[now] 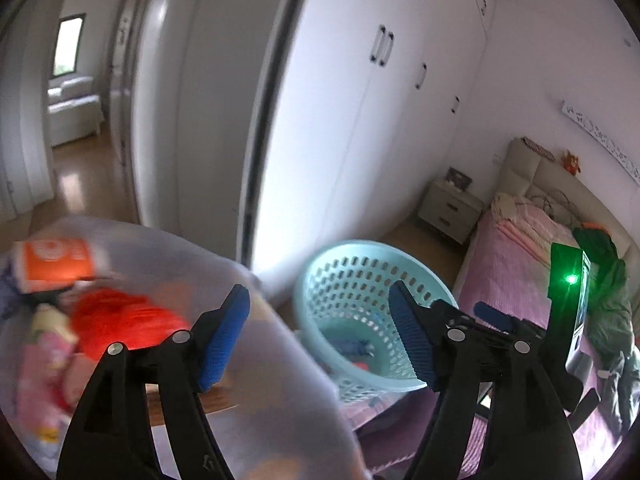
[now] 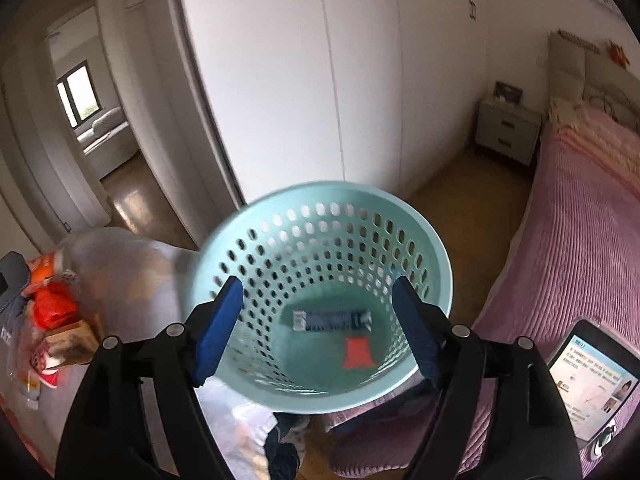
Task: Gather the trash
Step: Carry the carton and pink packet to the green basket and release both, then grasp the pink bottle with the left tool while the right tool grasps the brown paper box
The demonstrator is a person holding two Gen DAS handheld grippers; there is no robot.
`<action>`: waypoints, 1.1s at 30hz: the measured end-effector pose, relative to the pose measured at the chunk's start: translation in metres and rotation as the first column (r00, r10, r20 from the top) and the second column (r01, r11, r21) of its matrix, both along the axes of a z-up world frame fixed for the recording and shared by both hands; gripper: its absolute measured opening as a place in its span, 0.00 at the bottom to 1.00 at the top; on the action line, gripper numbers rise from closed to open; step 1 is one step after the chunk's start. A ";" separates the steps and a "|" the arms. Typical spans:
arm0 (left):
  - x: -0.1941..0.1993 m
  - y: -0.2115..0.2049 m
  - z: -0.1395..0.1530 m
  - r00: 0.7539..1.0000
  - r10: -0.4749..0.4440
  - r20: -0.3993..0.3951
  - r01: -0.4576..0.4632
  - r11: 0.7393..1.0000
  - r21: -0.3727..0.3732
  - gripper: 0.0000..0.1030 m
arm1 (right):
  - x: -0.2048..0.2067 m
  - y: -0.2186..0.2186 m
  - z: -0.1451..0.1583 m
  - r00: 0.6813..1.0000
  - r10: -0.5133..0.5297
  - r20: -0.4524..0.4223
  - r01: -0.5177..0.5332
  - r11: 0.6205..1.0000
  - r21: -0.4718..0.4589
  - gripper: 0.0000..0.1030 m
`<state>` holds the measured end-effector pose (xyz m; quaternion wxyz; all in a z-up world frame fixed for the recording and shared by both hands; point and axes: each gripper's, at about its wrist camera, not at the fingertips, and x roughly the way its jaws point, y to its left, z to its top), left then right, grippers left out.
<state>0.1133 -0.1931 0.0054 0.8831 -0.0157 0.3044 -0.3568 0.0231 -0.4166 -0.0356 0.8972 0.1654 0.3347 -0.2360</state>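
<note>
With both claws agape and empty, left claw (image 1: 316, 336) beside the bag (image 1: 168, 264), right claw (image 2: 318, 328) over the basket (image 2: 224, 248): reach deep for the wrapper (image 2: 332, 320).

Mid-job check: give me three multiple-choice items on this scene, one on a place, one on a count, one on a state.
1. Where does the pale turquoise perforated plastic basket sit?
A. on the nightstand
B. beside the pink-covered bed
C. in the hallway

2. How many items lie in the basket?
A. two
B. five
C. none

3. What is the state of the right hand-held gripper?
A. shut on the basket rim
B. shut on a wrapper
C. open

Answers: 1 B, the bed edge runs along its right side. 2 A, a blue-and-white wrapper and a red scrap. 3 C, its blue pads stand apart, gripping nothing.
</note>
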 end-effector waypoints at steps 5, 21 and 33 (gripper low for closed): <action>-0.005 0.059 0.016 0.995 0.090 0.031 -0.089 0.995 -0.037 0.73 | -0.003 0.044 0.022 0.997 0.059 0.045 -0.055 0.995 -0.087 0.71; 0.026 0.223 -0.019 0.937 0.341 -0.077 -0.336 0.939 0.066 0.60 | 0.058 0.160 0.021 0.914 0.405 0.023 -0.402 0.913 -0.068 0.71; 0.049 0.202 -0.055 0.955 0.265 -0.135 -0.233 0.949 0.214 0.40 | 0.099 0.175 -0.012 0.875 0.483 -0.046 -0.484 0.874 -0.032 0.70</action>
